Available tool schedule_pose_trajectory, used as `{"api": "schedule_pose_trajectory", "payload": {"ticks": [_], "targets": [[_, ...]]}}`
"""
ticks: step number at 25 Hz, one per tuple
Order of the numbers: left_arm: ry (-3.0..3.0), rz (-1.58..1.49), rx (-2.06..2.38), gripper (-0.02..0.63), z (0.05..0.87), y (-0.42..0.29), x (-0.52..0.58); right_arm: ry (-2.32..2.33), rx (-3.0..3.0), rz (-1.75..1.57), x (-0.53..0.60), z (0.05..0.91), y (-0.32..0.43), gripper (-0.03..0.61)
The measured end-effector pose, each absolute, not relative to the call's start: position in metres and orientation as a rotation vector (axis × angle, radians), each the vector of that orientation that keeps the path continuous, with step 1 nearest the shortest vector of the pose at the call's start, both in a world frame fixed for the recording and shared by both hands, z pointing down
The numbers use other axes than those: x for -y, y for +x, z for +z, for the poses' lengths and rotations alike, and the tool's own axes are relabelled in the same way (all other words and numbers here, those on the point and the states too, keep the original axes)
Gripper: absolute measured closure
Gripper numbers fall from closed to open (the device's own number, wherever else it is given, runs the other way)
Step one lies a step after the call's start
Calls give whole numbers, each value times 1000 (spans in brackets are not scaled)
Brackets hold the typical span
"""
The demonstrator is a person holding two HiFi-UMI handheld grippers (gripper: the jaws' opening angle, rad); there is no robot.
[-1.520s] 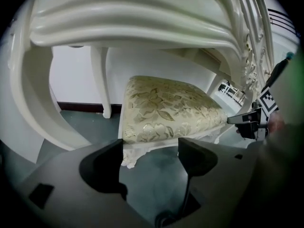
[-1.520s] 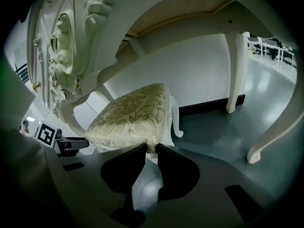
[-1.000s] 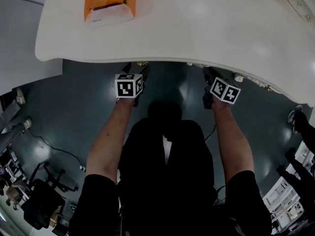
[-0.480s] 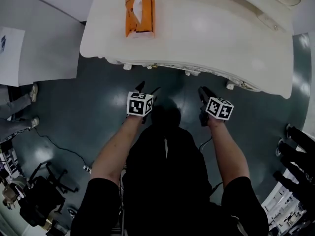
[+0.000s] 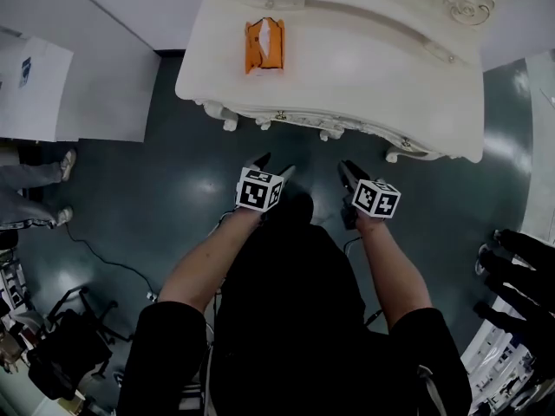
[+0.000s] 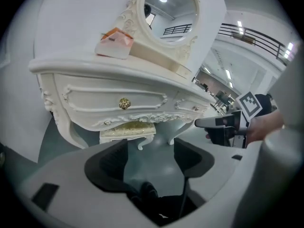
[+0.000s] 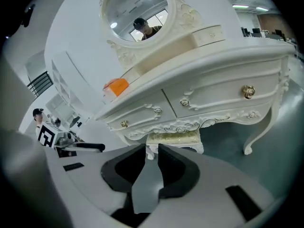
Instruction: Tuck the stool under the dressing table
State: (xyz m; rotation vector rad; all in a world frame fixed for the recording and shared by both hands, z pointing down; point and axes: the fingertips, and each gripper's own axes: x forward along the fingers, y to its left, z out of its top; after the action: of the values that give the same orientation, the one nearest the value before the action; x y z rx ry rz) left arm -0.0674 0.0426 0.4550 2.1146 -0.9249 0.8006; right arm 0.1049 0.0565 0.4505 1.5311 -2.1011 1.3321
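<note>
The white carved dressing table (image 5: 347,68) fills the top of the head view, and the stool is hidden beneath it there. In the left gripper view the stool (image 6: 127,129), white with a gold cushion, stands under the table's drawer front (image 6: 114,103). The right gripper view shows the stool (image 7: 173,137) there too. My left gripper (image 5: 271,165) (image 6: 149,146) hangs in the air short of the table. It is open, its jaws have just been closing, and nothing is between them. My right gripper (image 5: 345,170) (image 7: 152,148) hangs beside it, jaws a narrow slit apart and empty.
An orange tissue pack (image 5: 264,46) lies on the tabletop, and a round mirror (image 6: 168,11) stands behind it. A white panel (image 5: 52,94) stands to the left. A cable (image 5: 95,254) runs over the dark floor near a bystander's feet (image 5: 35,206). Black gear (image 5: 69,354) sits at the lower left.
Both grippers have risen and drawn back from under the table's front edge. The table now lies farther off and shows whole. The left jaws stand narrower.
</note>
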Motion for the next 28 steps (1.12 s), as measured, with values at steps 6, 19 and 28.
{"api": "schedule_pose_trajectory", "payload": {"ticks": [6,19,28], "targets": [[2164,716,913,333,401,-60,-68,1552,2171,1304,-79,402,84,486],[2305,563,1056,464,263,-50,-105,1488,2447,1185,-132,271,78,494],[2496,488,1120,577,174,-25,-145,1394,2643,991,-164,175,82,517]]}}
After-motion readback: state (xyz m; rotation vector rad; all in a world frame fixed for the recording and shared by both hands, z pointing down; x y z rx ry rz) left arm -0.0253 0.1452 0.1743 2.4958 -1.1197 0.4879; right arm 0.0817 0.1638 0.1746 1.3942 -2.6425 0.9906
